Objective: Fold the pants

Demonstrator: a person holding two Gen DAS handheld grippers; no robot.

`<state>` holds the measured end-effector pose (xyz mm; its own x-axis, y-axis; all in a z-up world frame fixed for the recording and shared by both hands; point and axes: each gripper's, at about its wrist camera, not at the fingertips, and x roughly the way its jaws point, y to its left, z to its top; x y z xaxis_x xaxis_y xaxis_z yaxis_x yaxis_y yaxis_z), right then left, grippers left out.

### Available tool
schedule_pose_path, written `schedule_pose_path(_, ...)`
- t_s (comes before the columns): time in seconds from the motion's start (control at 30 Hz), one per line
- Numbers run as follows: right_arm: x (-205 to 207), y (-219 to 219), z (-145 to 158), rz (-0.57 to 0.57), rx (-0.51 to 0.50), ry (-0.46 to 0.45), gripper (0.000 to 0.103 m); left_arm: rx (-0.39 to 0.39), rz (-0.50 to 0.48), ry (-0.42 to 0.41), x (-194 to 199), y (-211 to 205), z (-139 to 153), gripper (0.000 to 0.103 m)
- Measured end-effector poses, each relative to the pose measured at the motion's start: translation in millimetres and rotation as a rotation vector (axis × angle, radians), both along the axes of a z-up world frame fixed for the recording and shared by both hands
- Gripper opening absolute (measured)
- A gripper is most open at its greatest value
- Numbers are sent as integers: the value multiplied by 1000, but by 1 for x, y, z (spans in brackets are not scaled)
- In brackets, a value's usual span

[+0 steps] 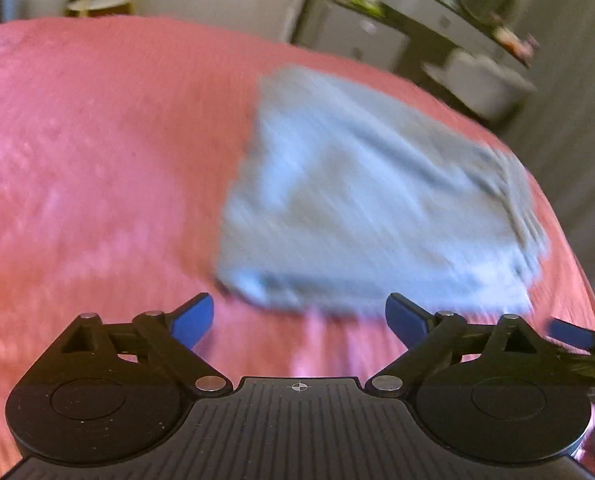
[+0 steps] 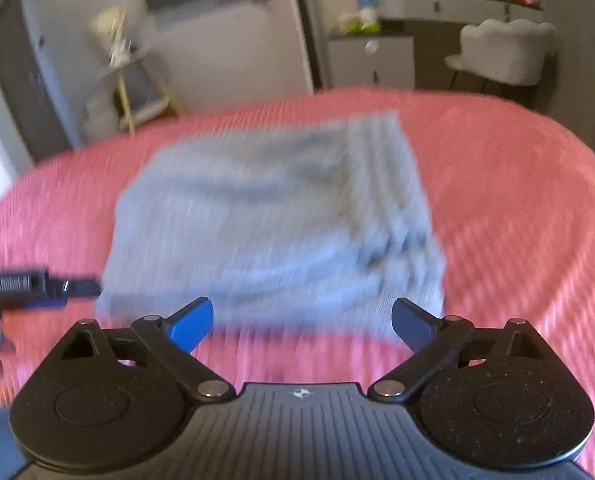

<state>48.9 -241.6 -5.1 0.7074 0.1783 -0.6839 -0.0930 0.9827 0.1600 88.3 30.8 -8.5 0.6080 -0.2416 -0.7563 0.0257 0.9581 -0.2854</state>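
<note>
The light grey pants (image 1: 369, 200) lie folded into a thick square stack on the pink bedspread (image 1: 97, 160). They also show in the right wrist view (image 2: 273, 216), blurred by motion. My left gripper (image 1: 299, 318) is open and empty, just short of the stack's near edge. My right gripper (image 2: 302, 320) is open and empty, also just short of the near edge. The right gripper's blue fingertip (image 1: 569, 332) shows at the right of the left wrist view; the left gripper's finger (image 2: 37, 282) shows at the left of the right wrist view.
The bedspread (image 2: 517, 200) covers a bed that drops off at the far and right sides. Beyond it stand a dark desk with clutter (image 2: 437, 4), a grey padded chair (image 2: 505, 48), and a small wooden side table (image 2: 133, 72).
</note>
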Motion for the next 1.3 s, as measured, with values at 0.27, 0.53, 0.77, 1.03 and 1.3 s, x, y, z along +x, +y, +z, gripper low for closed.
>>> schedule_pose_path(0.27, -56, 29, -27, -82, -217, 80, 97, 248, -66, 32, -54, -40, -22, 98)
schedule_pose_path(0.53, -42, 31, -18, -120, -238, 50, 97, 280, -4, -91, -69, -36, -4, 100)
schedule_pose_path(0.77, -20, 40, -16, -151, -265, 22, 97, 409, -54, -180, -66, -50, 13, 100)
schedule_pose_path(1.03, -3, 37, -19, -205, -194, 5, 97, 245, -23, -114, -49, -37, 1, 100)
schedule_pose_path(1.3, 5, 19, -36, -261, -160, 41, 97, 258, -13, -28, -31, -45, -13, 100)
